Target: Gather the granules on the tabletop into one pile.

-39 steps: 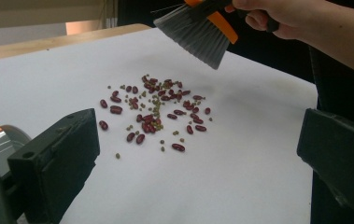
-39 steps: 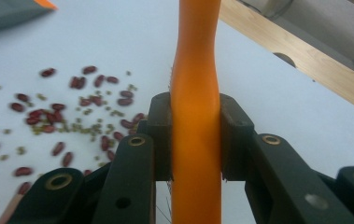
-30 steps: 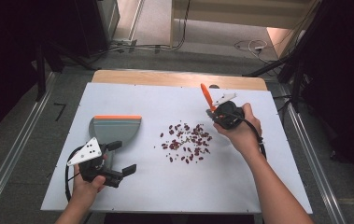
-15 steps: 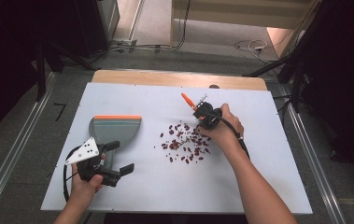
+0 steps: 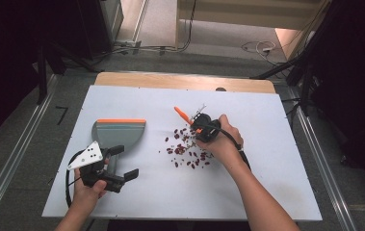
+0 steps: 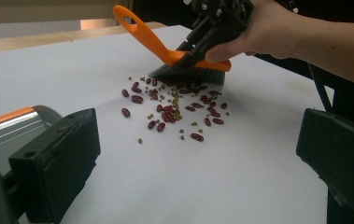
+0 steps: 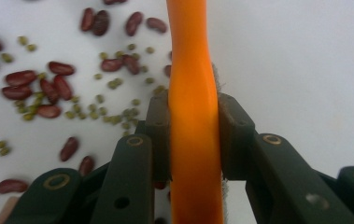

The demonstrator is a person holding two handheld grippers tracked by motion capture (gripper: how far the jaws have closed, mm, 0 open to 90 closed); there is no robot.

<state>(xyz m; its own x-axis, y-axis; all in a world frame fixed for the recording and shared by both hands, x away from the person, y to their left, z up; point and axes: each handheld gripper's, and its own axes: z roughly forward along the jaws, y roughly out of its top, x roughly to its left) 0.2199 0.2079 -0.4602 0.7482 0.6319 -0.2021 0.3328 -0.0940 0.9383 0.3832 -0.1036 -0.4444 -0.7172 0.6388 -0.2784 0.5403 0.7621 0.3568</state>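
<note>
1. The white table (image 5: 267, 183) stands in a dark room, and I work on it with a gripper in each hand.
2. My right gripper (image 5: 200, 126) is clamped tight on the orange brush (image 6: 174, 53). Its bristles sit at the far edge of the beans (image 5: 187, 149).
3. My left gripper (image 5: 117, 171) has its jaws apart and holds nothing. It rests just beside the grey dustpan (image 5: 117, 134).
4. The dustpan lies to the left of the beans, with bare table between.
5. So I think I must sweep leftward, toward the pan. My right hand is nearer the beans.
</note>
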